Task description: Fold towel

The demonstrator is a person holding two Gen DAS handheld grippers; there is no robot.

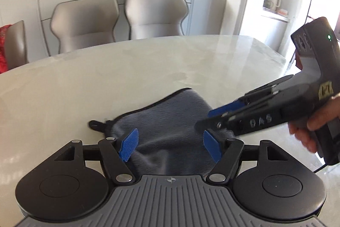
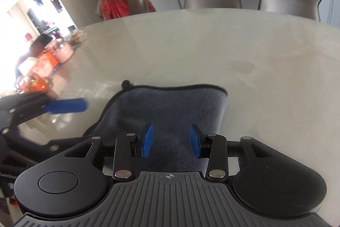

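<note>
The grey towel [image 1: 170, 120] lies folded on the pale table [image 1: 148, 65], low in the centre of both views. The left gripper [image 1: 170, 144] and right gripper [image 2: 171, 140] hover over it, jaws wide apart, holding nothing.

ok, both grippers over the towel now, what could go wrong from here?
1. Both grippers, left and right, are open over the middle of the towel; closing there would likely bunch it instead of folding it.
2. They sit close together, so they could collide.
3. The table looks glossy, so the towel may slide.
</note>
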